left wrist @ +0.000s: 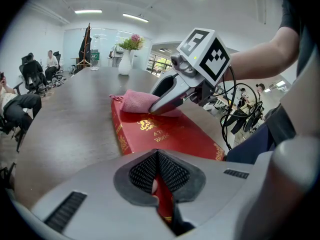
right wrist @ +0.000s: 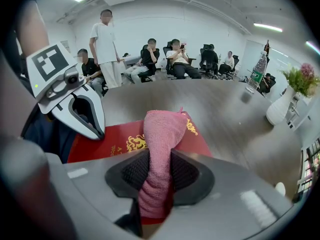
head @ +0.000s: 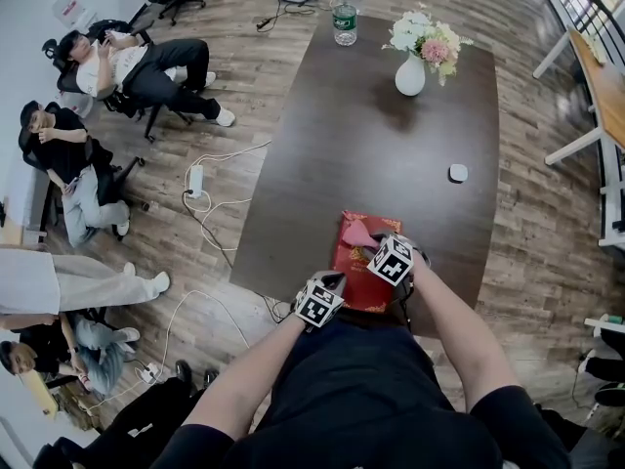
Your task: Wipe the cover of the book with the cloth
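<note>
A red book [head: 363,279] with gold print lies at the near edge of the dark table [head: 391,154]. A pink cloth [head: 357,233] rests on the book's far half. My right gripper [head: 375,252] is shut on the cloth [right wrist: 162,129], which hangs out between its jaws and drapes forward onto the cover [right wrist: 125,139]. My left gripper [head: 334,283] sits at the book's near left corner, with its jaws closed on the red edge [left wrist: 162,196]. In the left gripper view the right gripper [left wrist: 154,110] presses the cloth [left wrist: 137,101] down on the cover [left wrist: 175,134].
A white vase of flowers [head: 410,71], a water bottle [head: 344,22] and a small white object [head: 458,173] stand farther out on the table. Seated people [head: 137,66] and a power strip [head: 194,179] with cables are on the floor at the left.
</note>
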The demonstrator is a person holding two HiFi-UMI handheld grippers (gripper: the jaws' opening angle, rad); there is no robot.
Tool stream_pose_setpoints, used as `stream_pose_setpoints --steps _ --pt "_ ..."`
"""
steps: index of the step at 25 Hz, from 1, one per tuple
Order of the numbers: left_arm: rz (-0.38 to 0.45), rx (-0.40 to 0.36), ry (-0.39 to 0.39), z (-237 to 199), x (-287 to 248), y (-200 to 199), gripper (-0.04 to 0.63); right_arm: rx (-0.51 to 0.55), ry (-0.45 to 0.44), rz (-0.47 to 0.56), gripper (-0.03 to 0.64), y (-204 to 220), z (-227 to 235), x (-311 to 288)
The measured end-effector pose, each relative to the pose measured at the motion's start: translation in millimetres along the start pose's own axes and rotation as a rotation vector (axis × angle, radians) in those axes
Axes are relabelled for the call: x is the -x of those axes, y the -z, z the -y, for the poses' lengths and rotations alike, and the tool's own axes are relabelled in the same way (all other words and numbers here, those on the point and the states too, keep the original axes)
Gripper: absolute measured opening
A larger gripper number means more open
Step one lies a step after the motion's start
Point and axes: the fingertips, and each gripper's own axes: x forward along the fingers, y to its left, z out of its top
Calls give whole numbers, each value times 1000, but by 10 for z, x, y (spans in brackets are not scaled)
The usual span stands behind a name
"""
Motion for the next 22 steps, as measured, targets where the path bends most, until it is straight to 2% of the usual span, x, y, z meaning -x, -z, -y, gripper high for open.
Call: stream_pose_setpoints --steps 5,11,15,22 --pt "-19 4 -10 -5 14 21 -5 -1 3 -4 121 55 22 24" --pt "11 -8 -13 -30 -28 -5 -5 -9 9 -9 121 107 57 76" --pt "-10 0 -16 -10 2 8 -5 -11 12 -11 121 158 66 115" --pt "26 -10 -20 -21 -35 -11 -5 -20 13 -11 120 242 77 151"
